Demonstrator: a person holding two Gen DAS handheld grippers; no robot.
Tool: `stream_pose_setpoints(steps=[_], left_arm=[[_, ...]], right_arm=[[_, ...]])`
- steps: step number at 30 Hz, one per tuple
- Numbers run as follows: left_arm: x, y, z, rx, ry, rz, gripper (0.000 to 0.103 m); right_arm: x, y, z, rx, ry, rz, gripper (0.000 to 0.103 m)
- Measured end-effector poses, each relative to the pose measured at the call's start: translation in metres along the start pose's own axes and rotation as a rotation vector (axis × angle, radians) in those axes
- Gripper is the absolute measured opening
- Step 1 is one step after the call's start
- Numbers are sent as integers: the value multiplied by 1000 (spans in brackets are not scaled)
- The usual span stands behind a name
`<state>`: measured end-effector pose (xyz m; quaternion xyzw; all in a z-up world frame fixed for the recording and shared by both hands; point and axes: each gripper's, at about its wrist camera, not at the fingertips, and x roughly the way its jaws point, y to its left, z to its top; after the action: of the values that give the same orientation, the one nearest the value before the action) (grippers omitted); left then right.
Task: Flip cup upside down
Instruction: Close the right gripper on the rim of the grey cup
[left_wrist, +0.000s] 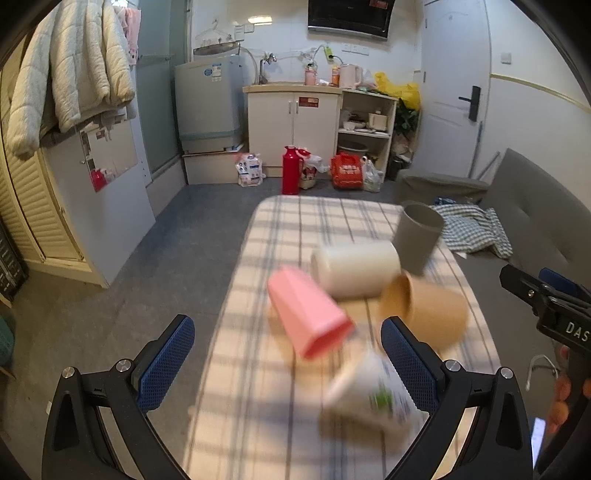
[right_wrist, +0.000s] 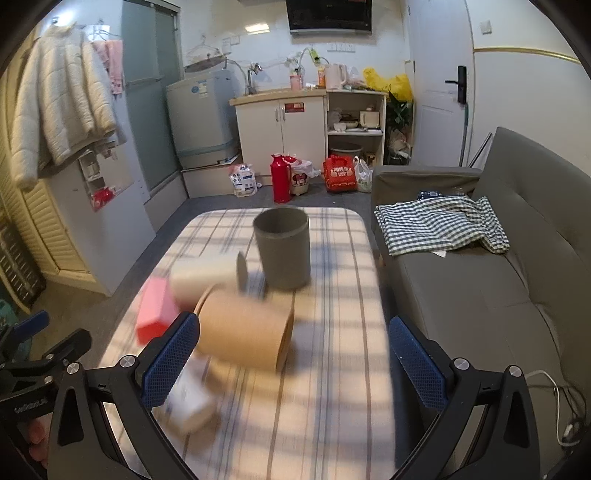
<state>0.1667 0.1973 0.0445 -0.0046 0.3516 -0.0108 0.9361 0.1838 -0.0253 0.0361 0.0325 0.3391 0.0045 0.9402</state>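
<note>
1. Through the left wrist view, the left gripper (left_wrist: 288, 354) was seen spread wide and empty above the checked table (left_wrist: 236, 387); a pink cup (left_wrist: 308, 314) lay tipped between its fingers at 12 o'clock, presumably framed for grasping.
2. From the right wrist view, the right gripper (right_wrist: 293, 358) was likewise spread, empty; a tan cup (right_wrist: 243, 328) lay sideways ahead, a grey cup (right_wrist: 282, 251) upright at 12 o'clock.
</note>
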Motion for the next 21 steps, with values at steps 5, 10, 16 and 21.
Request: stream_pose_setpoints(steps=[5, 10, 16, 21], left_arm=[[45, 3, 33, -21, 26, 29, 103], [83, 6, 51, -44, 45, 34, 103], [109, 4, 51, -20, 62, 45, 103], [117, 3, 46, -20, 80, 25, 103]], right_arm=[[61, -2, 37, -6, 61, -19, 103], [114, 1, 51, -39, 111, -13, 103], [149, 5, 57, -72, 122, 15, 98], [164, 4, 61, -57, 138, 48, 83]])
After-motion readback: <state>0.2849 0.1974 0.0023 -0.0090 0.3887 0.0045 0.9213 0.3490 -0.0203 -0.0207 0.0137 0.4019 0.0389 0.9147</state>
